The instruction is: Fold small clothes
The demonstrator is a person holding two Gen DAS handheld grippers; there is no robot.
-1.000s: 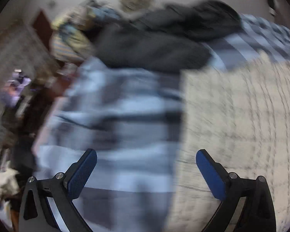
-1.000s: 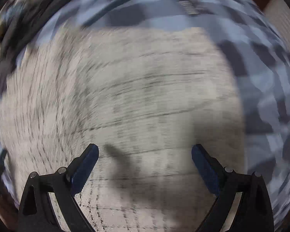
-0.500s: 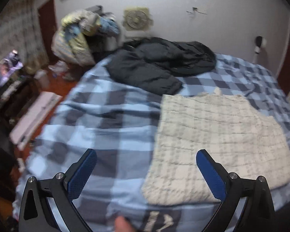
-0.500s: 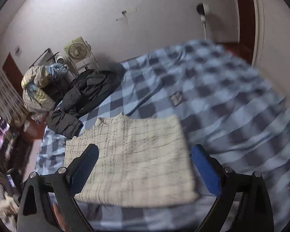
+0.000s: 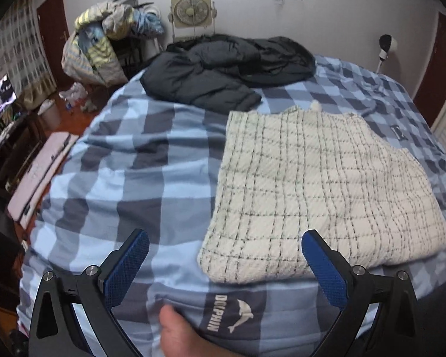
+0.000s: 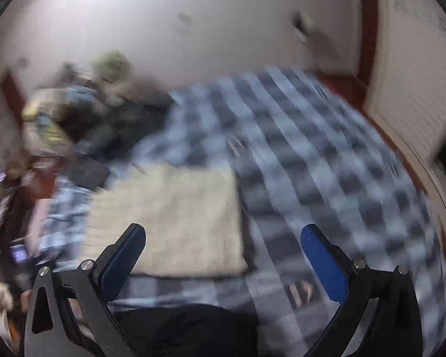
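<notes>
A cream garment with a thin dark grid (image 5: 318, 184) lies folded into a flat rectangle on the blue checked bedspread (image 5: 128, 160), near the bed's front edge. My left gripper (image 5: 223, 264) is open and empty, held back from the bed with the garment's near corner between its fingers in view. My right gripper (image 6: 223, 258) is open and empty too. Its view is blurred and shows the garment (image 6: 169, 217) to the left and the bedspread (image 6: 327, 178) to the right.
A black puffy jacket (image 5: 223, 68) lies at the far side of the bed. A heap of clothes (image 5: 101, 38) and a box fan (image 5: 190, 9) stand by the far wall. A bare foot (image 5: 181, 336) shows below the bed's edge. Furniture lines the left wall.
Both grippers have pulled up and back from close over the garment, so the whole bed now shows. The right gripper is still swinging. Both stay open.
</notes>
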